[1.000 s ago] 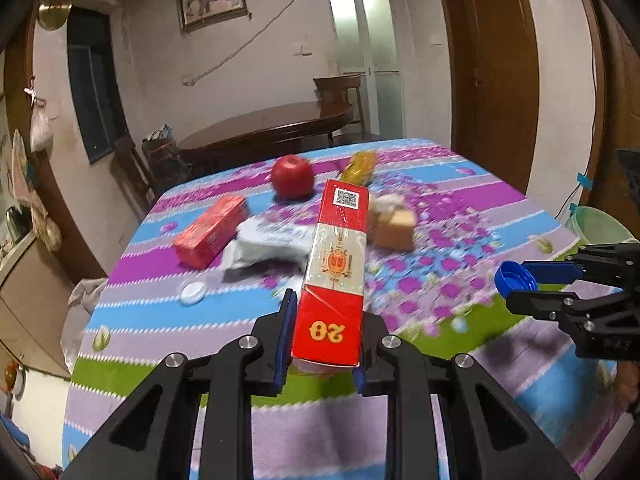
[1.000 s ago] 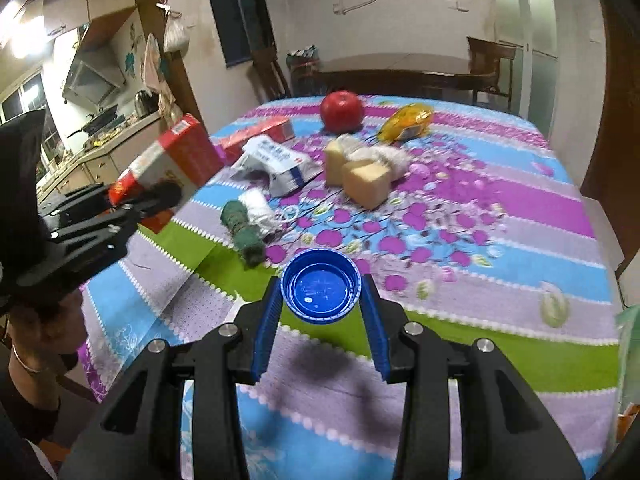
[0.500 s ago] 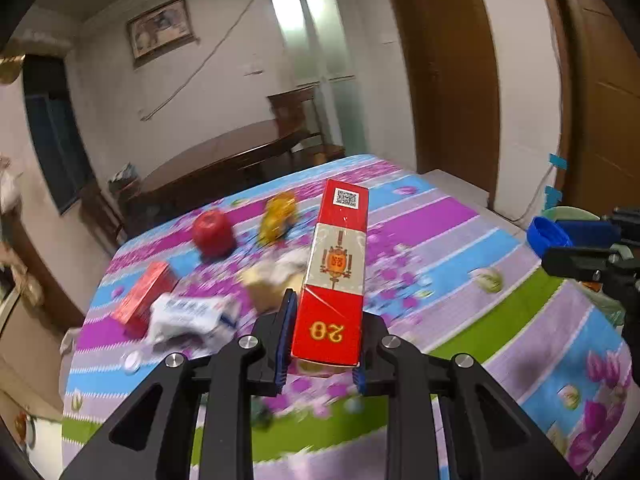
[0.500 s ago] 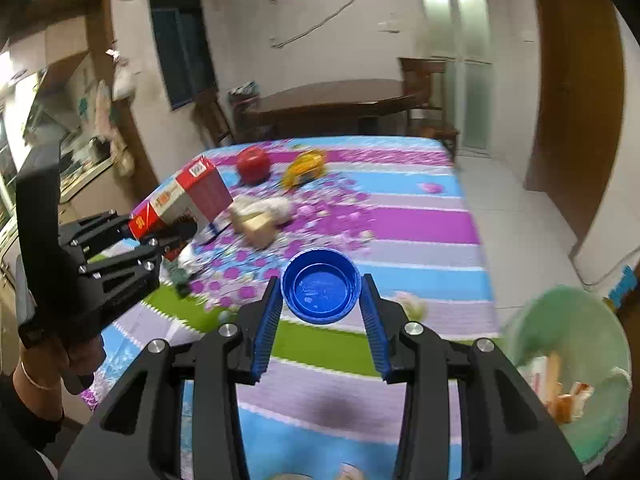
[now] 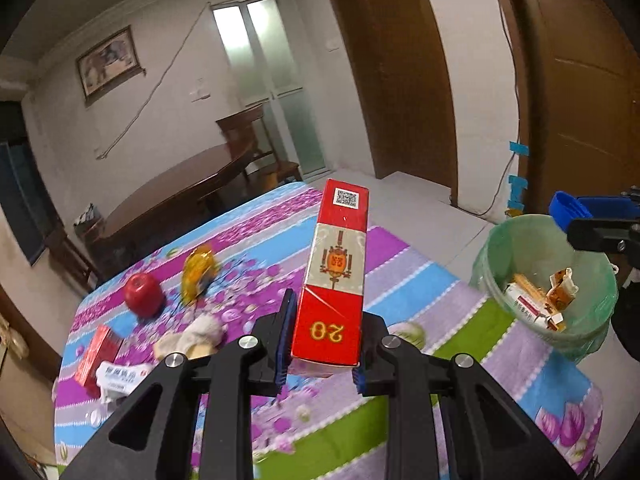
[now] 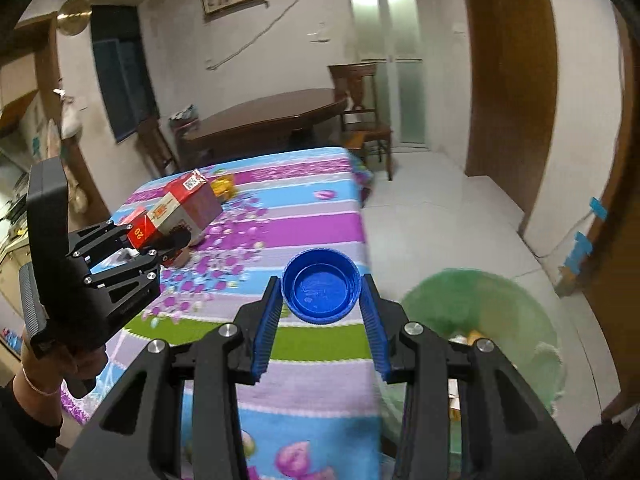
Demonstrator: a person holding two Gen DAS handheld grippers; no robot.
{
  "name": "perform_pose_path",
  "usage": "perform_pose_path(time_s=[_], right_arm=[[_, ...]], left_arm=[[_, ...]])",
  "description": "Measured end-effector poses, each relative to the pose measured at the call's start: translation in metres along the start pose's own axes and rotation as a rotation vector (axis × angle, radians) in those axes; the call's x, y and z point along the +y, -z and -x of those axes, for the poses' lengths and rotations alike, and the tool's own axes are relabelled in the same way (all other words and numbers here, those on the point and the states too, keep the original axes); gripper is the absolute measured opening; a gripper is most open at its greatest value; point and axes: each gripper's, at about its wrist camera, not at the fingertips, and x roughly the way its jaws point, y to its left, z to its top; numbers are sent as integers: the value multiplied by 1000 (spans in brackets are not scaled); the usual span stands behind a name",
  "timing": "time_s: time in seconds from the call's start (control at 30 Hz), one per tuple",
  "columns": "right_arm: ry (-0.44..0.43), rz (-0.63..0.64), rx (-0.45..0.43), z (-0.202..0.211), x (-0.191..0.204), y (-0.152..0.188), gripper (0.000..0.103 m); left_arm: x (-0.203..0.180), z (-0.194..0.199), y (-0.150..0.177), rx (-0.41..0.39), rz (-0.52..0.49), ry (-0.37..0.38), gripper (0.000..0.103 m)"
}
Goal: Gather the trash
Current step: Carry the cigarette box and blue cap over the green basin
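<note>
The fingers (image 5: 285,334) of the left gripper (image 5: 322,344) were clamped on the near end of a long red carton (image 5: 334,276), which jutted forward and up above the surface (image 5: 400,280). The carton was red at both ends with a pale grey band and an orange emblem in the middle, a yellow "20" printed upside down at the held end and a QR code on the far end. The fingers (image 6: 267,330) of the right gripper (image 6: 322,328) were closed against the sides of a blue bottle cap (image 6: 320,290), its hollow side facing the camera, held in the air over the surface's right edge.

Just past that edge, down on the floor, stood a bin lined with a green bag (image 5: 548,280), its mouth open upward and already holding wrappers and a small box. In the left wrist view the right gripper with the cap hung at the bin's far rim. Pale bare floor lay between the surface, the bin and the brown doors.

Farther along the flowered cloth lay a crumpled white wad (image 5: 200,332), a white packet (image 5: 118,374), a small red box (image 5: 96,354), a red apple (image 5: 143,294) and a yellow wrapped item (image 5: 197,276). Beyond stood a dark wooden table (image 6: 264,116) with chairs.
</note>
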Motion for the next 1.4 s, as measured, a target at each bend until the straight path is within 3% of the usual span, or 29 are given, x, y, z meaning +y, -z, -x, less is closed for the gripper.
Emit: perform_pose_path(time_s=[0.4, 0.77, 1.4], right_arm=[[120, -77, 23, 16, -68, 10, 38], [179, -115, 73, 20, -101, 19, 38], [182, -192, 172, 15, -137, 25, 38]], left_arm=[[-76, -20, -33, -24, -106, 60, 25], [-138, -46, -51, -21, -184, 111, 25], [-211, -78, -59, 27, -295, 250, 25]])
